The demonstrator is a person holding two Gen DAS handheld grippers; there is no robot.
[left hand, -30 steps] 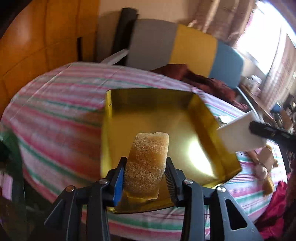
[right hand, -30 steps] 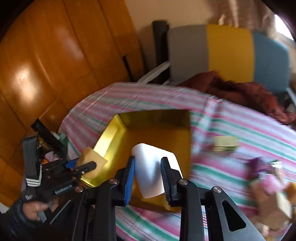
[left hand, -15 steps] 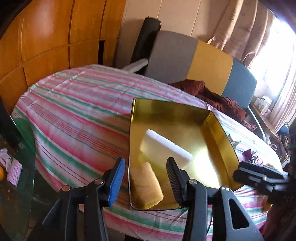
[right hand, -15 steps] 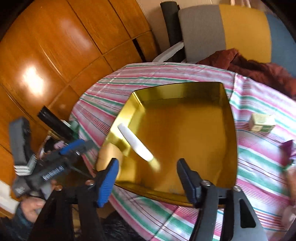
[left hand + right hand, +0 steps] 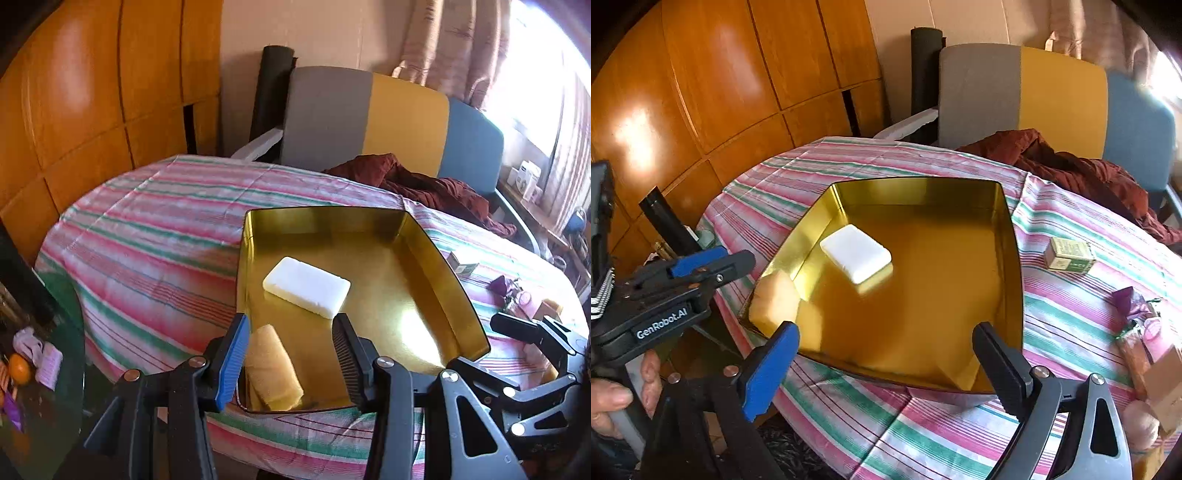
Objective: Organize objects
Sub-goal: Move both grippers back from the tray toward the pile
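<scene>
A shiny gold tray (image 5: 443,269) (image 5: 1010,258) sits on the striped tablecloth. A white block (image 5: 306,286) (image 5: 855,253) lies flat in it near its left side. A yellow sponge (image 5: 271,365) (image 5: 775,301) lies in the tray's near left corner. My left gripper (image 5: 290,360) is open and empty, just above and in front of the sponge. My right gripper (image 5: 886,365) is open and empty, over the tray's near edge. The left gripper (image 5: 713,266) also shows in the right wrist view, beside the tray's left corner.
A small green and yellow box (image 5: 1069,254) (image 5: 461,263) lies right of the tray. Purple, pink and tan items (image 5: 1145,332) crowd the table's right edge. A dark red cloth (image 5: 417,181) lies by the grey, yellow and blue chair back (image 5: 369,122). Wood panelling (image 5: 701,92) stands to the left.
One second ago each gripper held its item over the tray. Both have let go and opened; the sponge and white block now lie in the tray, and both grippers have drawn back.
</scene>
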